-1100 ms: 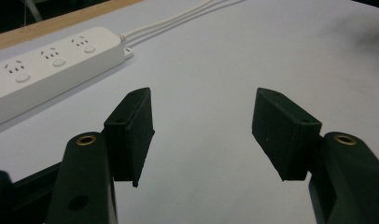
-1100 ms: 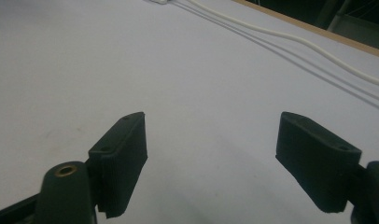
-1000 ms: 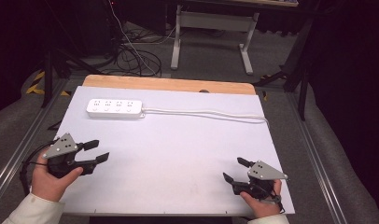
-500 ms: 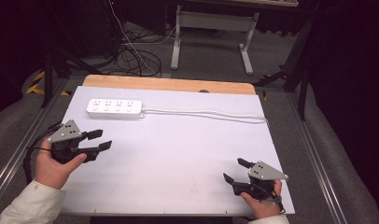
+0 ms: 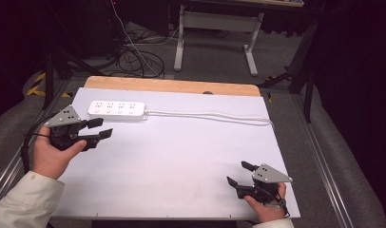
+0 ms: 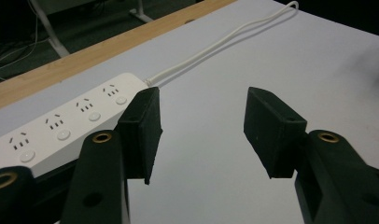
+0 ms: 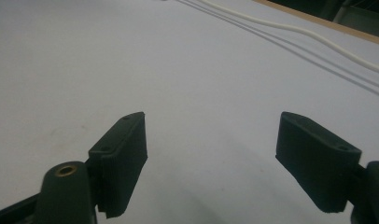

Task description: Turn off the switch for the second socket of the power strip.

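From the high view, the white power strip [image 5: 117, 110] lies flat near the far left corner of the worktop [image 5: 181, 156], just inside the bare wooden strip [image 5: 172, 86] along the far edge. Its white cable [image 5: 210, 115] runs rightward across the far part of the surface and curls at the right edge. The left gripper [image 5: 99, 129] is held just short of the strip's near side, close to the worktop's left edge, its jaws apart with nothing between them; they have just been closing a little. The right gripper [image 5: 237, 174] sits at the near right corner, jaws apart and empty, well apart from the strip. Between the two hands the whole middle of the white surface lies open.

In the left gripper view, the left gripper [image 6: 201, 123] points over the power strip [image 6: 66, 123], whose four sockets lie just beyond the left-hand jaw. The cable [image 6: 225, 39] leads away toward the far edge, with the wooden strip [image 6: 85, 49] behind.

In the right gripper view, the right gripper [image 7: 211, 154] looks over bare white surface, jaws wide; the cable [image 7: 318, 35] crosses far ahead.
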Available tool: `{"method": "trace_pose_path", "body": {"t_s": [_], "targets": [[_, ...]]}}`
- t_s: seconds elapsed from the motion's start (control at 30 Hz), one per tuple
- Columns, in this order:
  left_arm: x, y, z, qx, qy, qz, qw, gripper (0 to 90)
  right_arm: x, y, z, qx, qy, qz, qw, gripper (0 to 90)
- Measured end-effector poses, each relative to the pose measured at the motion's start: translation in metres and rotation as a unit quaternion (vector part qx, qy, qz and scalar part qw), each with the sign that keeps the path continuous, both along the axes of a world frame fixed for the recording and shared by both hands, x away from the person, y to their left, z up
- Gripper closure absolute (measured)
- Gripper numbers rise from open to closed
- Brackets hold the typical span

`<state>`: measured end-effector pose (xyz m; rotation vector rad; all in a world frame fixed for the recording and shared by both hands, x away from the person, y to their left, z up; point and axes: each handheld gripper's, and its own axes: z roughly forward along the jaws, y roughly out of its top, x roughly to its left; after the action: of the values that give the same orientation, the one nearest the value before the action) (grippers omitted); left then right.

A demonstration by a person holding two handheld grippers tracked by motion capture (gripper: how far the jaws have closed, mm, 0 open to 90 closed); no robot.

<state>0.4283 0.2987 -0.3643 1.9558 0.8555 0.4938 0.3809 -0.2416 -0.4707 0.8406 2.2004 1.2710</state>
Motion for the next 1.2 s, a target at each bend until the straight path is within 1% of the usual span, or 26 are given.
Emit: {"method": "trace_pose_path", "body": {"t_s": [0.1,0.2,0.23,0.27,0.33,0.4,0.43,0.47,0.5,0.57,0.63,0.67,0.7,0.73,0.77,0.8,0.83,0.87,0.9,0.97,1.0,1.03,1.07,1.13,1.17,1.2], "targets": [[0.004,0.0,0.003,-0.002,-0.001,0.003,1.0,46.7,0.0,0.0,0.0,-0.002,0.0,0.0,1.0,24.9],[0.009,-0.001,0.007,0.004,-0.003,0.005,1.0,46.7,0.0,-0.001,0.0,0.0,-0.001,-0.001,1.0,24.9],[0.01,-0.001,0.009,0.002,0.0,0.006,1.0,46.7,0.0,-0.002,0.0,0.0,-0.001,-0.001,1.0,24.9],[0.012,-0.001,0.01,0.006,-0.004,0.007,0.9999,46.7,0.0,-0.002,0.0,0.001,0.0,-0.001,1.0,24.9],[0.015,-0.001,0.012,0.007,-0.007,0.008,0.9999,46.7,0.0,-0.002,0.0,0.001,-0.001,-0.001,1.0,24.9],[0.018,-0.002,0.012,0.001,-0.006,0.01,0.9999,47.0,0.0,-0.002,0.0,-0.001,-0.002,0.0,1.0,24.9],[0.02,-0.001,0.013,0.005,-0.008,0.01,0.9999,47.7,0.0,-0.002,0.0,-0.001,-0.002,0.0,1.0,24.9],[0.022,-0.001,0.012,0.003,-0.009,0.011,0.9999,48.3,0.0,-0.002,0.0,0.0,-0.002,0.0,1.0,24.9],[0.024,-0.002,0.011,-0.002,-0.009,0.012,0.9999,49.3,0.0,-0.002,0.0,0.0,-0.001,0.001,1.0,24.9],[0.03,-0.002,0.009,-0.011,-0.02,0.015,0.9996,51.1,0.0,-0.002,0.0,0.0,-0.001,0.001,1.0,24.9],[0.037,-0.002,0.007,-0.023,-0.021,0.02,0.9993,55.0,0.0,-0.001,0.0,-0.001,-0.001,0.002,1.0,24.9],[0.04,-0.001,0.007,-0.02,-0.022,0.022,0.9993,58.4,0.0,-0.001,0.0,0.001,-0.002,0.002,1.0,24.9],[0.045,-0.001,0.006,-0.023,-0.019,0.024,0.9992,62.6,0.0,-0.001,0.0,0.001,-0.002,0.002,1.0,24.9],[0.048,-0.001,0.005,-0.021,-0.022,0.026,0.9992,70.1,-0.001,-0.002,0.0,0.001,-0.003,0.002,1.0,24.9],[0.051,-0.001,0.004,-0.023,-0.022,0.028,0.9991,73.8,-0.001,-0.002,0.0,0.0,-0.003,0.002,1.0,24.9],[0.054,-0.001,0.003,-0.022,-0.02,0.03,0.9991,73.8,-0.001,-0.002,0.0,0.0,-0.003,0.002,1.0,24.9],[0.058,-0.002,0.001,-0.021,-0.018,0.031,0.9991,79.9,0.0,-0.002,0.0,0.001,-0.003,0.003,1.0,24.9],[0.061,-0.002,0.0,-0.012,-0.019,0.036,0.9991,82.6,0.0,-0.002,0.0,0.001,-0.003,0.004,1.0,24.9],[0.065,-0.002,-0.001,-0.008,-0.015,0.039,0.9991,82.6,0.0,-0.002,0.0,0.001,-0.003,0.004,1.0,24.9],[0.073,-0.002,-0.005,-0.013,-0.005,0.046,0.9988,88.5,0.0,-0.002,-0.001,0.002,-0.001,0.005,1.0,24.9],[0.077,-0.001,-0.007,-0.012,0.0,0.051,0.9986,89.8,0.0,-0.002,-0.001,0.0,-0.002,0.005,1.0,24.9],[0.081,0.0,-0.01,-0.008,0.001,0.057,0.9983,89.9,0.0,-0.002,-0.001,-0.001,-0.001,0.005,1.0,24.9],[0.085,0.0,-0.012,-0.008,0.009,0.06,0.9981,90.0,0.0,-0.002,-0.001,-0.001,0.0,0.006,1.0,24.9],[0.094,0.003,-0.016,-0.007,0.012,0.065,0.9978,90.0,0.001,-0.002,-0.001,0.001,-0.001,0.007,1.0,24.9],[0.097,0.003,-0.019,-0.011,0.018,0.07,0.9973,90.0,0.001,-0.003,-0.001,0.001,-0.001,0.007,1.0,24.9],[0.1,0.005,-0.021,-0.013,0.018,0.074,0.997,90.0,0.0,-0.003,-0.001,0.0,-0.001,0.006,1.0,24.9]]}}
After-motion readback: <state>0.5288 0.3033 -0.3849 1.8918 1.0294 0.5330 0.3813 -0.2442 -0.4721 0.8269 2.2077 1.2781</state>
